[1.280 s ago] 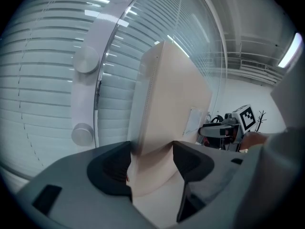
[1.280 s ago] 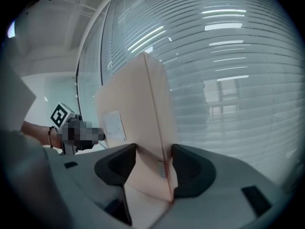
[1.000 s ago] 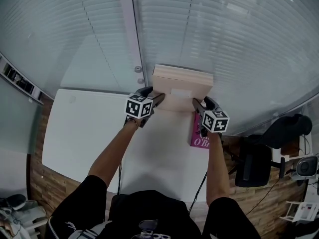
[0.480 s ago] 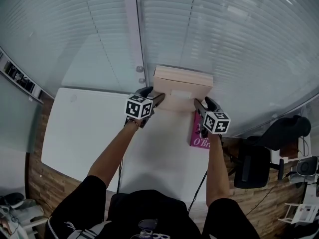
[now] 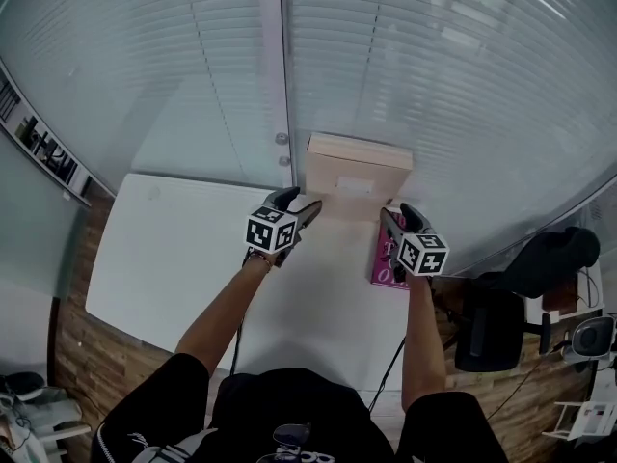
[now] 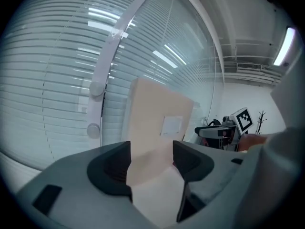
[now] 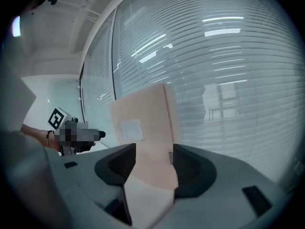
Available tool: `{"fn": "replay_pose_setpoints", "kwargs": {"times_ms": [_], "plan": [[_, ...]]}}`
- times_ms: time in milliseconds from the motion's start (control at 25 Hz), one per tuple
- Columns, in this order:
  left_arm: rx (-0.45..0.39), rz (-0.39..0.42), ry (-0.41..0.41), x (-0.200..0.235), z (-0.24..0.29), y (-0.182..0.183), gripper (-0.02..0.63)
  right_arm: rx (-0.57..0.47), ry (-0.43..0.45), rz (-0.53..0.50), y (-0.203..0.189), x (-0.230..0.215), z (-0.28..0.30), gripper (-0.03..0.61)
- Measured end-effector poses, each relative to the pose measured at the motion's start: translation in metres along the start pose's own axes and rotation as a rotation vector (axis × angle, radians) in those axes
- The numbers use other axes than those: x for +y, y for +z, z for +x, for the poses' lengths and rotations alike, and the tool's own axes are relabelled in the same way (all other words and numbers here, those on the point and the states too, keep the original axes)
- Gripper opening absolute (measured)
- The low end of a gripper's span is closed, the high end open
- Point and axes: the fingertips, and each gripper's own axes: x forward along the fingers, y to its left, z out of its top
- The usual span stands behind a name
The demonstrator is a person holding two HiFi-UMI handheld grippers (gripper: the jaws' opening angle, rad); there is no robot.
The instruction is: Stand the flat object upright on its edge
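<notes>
The flat beige box (image 5: 357,174) stands upright on its long edge at the far side of the white table (image 5: 174,258), close to the glass wall. My left gripper (image 5: 307,206) is at its lower left corner, open. In the left gripper view the box (image 6: 157,123) rises just beyond the parted jaws of the left gripper (image 6: 151,161). My right gripper (image 5: 388,217) is at the lower right corner, also open. The box (image 7: 143,123) shows between and beyond the right gripper (image 7: 153,163), and neither pad presses on it.
A pink book (image 5: 388,260) lies flat on the table under my right gripper. The glass wall with blinds (image 5: 434,85) stands right behind the box. A dark office chair (image 5: 501,316) sits off the table's right edge, over a wooden floor.
Both grippers have drawn back slightly from the box's lower corners. The box stays upright on its edge. The head view has shifted a little.
</notes>
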Motion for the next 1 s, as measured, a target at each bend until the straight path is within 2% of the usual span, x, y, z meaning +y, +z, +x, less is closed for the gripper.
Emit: {"fn": "replay_pose_setpoints", "kwargs": {"times_ms": [240, 600, 1000], "plan": [[-0.048, 0.031, 0.028, -0.022, -0.048, 0.001, 0.287, -0.025, -0.017, -0.066, 0.005, 0.025, -0.038, 0.256], [-0.115, 0.006, 0.064, -0.029, -0.117, -0.007, 0.228, -0.048, -0.032, -0.103, -0.002, 0.065, -0.080, 0.241], [-0.129, 0.012, 0.072, -0.041, -0.166, -0.026, 0.161, -0.049, -0.049, -0.120, -0.024, 0.112, -0.105, 0.173]]}}
